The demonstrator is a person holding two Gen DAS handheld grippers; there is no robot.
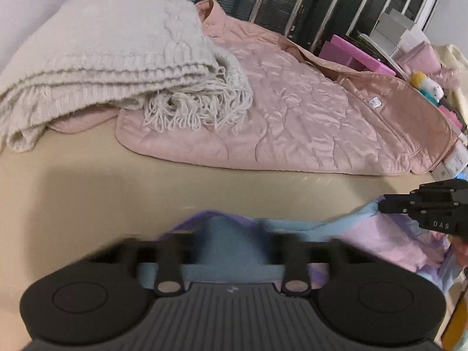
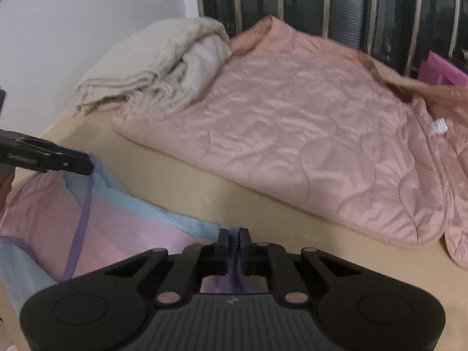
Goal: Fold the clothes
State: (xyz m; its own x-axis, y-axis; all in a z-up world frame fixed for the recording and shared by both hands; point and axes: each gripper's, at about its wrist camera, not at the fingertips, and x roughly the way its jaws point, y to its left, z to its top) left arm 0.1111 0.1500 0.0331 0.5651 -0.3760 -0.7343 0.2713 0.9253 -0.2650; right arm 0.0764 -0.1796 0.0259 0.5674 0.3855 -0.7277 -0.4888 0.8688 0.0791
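Note:
A pastel garment (image 2: 122, 219) in pink, light blue and purple, with purple trim, lies bunched on the tan surface (image 2: 181, 181) close to me. My right gripper (image 2: 234, 239) is shut on a purple edge of it, and the cloth shows pinched between its fingers. Seen from the left wrist, the right gripper (image 1: 384, 204) meets the garment (image 1: 380, 239) at its light blue edge. My left gripper (image 2: 87, 165) grips the garment's other upper corner, its jaws together on the blue and purple cloth. In its own view the left gripper (image 1: 231, 234) is blurred, with blue cloth over its fingertips.
A pink quilted jacket (image 1: 307, 117) is spread across the far half of the surface. A folded cream knitted blanket (image 1: 111, 58) with a fringe lies on the jacket's left part. Magenta boxes (image 1: 351, 52) and clutter stand at the far right, below dark barred windows (image 2: 336, 3).

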